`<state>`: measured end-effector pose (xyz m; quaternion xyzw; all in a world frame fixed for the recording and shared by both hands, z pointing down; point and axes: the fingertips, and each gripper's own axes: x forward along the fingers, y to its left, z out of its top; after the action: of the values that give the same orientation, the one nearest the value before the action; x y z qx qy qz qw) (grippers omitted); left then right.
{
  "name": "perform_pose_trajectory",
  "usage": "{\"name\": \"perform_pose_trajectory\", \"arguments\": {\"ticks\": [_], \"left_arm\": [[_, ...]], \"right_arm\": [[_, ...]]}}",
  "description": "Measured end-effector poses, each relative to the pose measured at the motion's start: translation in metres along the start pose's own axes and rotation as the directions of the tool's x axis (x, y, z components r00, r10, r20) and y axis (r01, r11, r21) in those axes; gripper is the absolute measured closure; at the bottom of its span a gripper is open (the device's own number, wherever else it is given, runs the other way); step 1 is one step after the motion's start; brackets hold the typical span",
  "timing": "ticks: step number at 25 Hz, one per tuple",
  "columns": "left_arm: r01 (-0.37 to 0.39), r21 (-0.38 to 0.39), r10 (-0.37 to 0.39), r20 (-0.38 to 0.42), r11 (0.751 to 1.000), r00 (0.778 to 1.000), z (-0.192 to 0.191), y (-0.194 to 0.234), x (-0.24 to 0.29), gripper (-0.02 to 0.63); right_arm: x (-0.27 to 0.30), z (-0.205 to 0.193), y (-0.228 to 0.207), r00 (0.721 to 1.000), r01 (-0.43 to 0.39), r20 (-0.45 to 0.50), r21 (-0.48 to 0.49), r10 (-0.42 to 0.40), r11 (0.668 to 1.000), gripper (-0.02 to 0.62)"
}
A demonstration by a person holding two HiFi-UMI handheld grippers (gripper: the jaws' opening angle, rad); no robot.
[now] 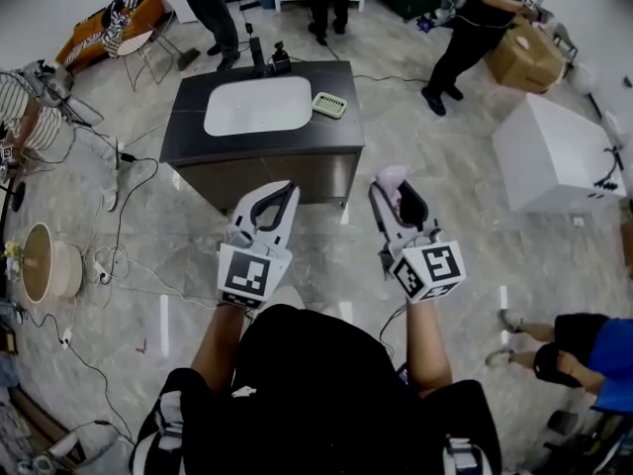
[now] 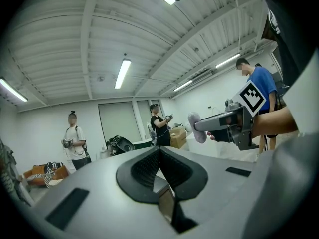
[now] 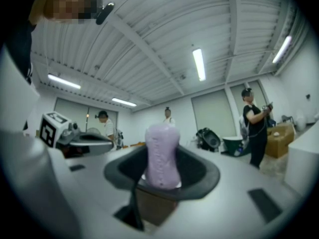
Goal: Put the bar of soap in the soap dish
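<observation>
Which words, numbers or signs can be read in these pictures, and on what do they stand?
No word or number can be read anywhere.
The left marker cube and the right marker cube bear only black-and-white square patterns.
The cardboard box: print, if any, too small to read.

There's a dark bench (image 1: 188,127) standing out in the middle of a pale, marble-patterned floor (image 1: 445,206). A white rounded basin (image 1: 259,105) is set into its top, and just beside the basin's right end sits a small greenish slotted soap dish (image 1: 329,105). Two small black fittings (image 1: 280,60) stand at the far edge. Black cables (image 1: 121,216) trail over the floor to the left, and a white box (image 1: 554,156) stands to the right.
</observation>
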<state>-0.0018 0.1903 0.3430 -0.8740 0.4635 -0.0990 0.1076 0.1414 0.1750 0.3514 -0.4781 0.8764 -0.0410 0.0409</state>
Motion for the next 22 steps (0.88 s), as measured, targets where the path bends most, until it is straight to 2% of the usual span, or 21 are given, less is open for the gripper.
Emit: {"name": "perform_pose_trajectory", "arguments": {"ticks": [9,12,22], "left_arm": [[0.013,0.016,-0.013,-0.012,1.000,1.000,0.000,0.013,0.033,0.581],[0.023,-0.002,-0.023,-0.003,1.000,1.000,-0.005,0.022,0.052,0.581],[0.044,-0.013,-0.044,-0.001,0.999,0.999,-0.027,0.087,0.128,0.581]], "right_arm": [[0.030,-0.006,-0.020,1.000,-0.011,-0.009,-0.002,0.011,1.000,0.388],[0.046,-0.008,-0.033,1.000,-0.002,-0.013,-0.001,0.002,1.000,0.388],[0.138,-0.007,-0.073,1.000,0.013,-0.025,-0.008,-0.014,1.000,0.389]]}}
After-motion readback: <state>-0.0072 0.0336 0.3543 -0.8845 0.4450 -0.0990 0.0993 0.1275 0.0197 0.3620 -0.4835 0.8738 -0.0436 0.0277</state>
